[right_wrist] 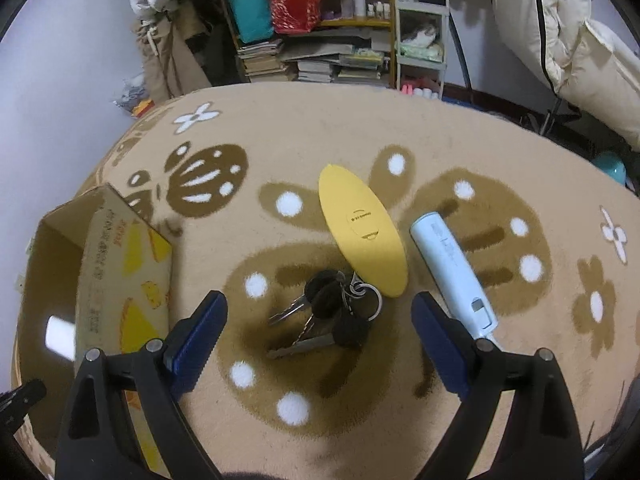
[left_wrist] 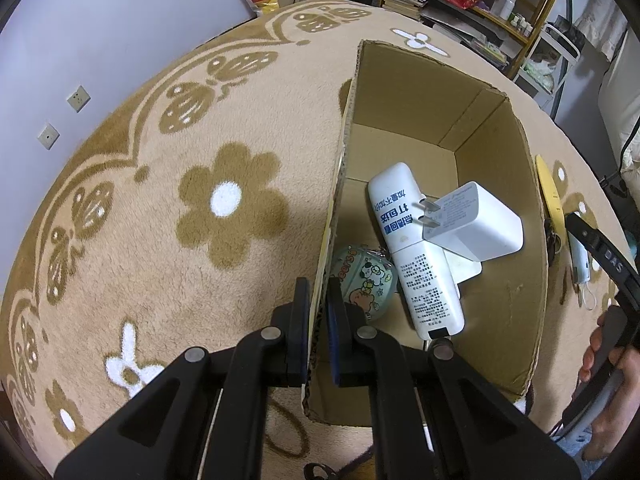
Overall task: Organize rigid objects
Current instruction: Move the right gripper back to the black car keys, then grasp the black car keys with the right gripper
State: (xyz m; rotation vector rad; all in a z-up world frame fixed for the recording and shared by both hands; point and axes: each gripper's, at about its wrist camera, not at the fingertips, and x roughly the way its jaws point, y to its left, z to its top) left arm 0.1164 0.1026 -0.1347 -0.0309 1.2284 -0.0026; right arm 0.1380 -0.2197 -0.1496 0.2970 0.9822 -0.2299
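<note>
On the flower-patterned rug (right_wrist: 360, 128), the left claw (left_wrist: 318, 312) pinches the cardboard box (left_wrist: 500, 184) wall steady while the right claw (right_wrist: 320, 332), spread wide and empty, should straddle the key bunch (right_wrist: 332, 312) squarely before closing.

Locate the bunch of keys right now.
In the right wrist view, the bunch of black-headed metal keys lies on the tan flower-patterned carpet, centred just ahead of the open right tongs, its ring touching the near tip of the yellow oval plastic object.
</note>
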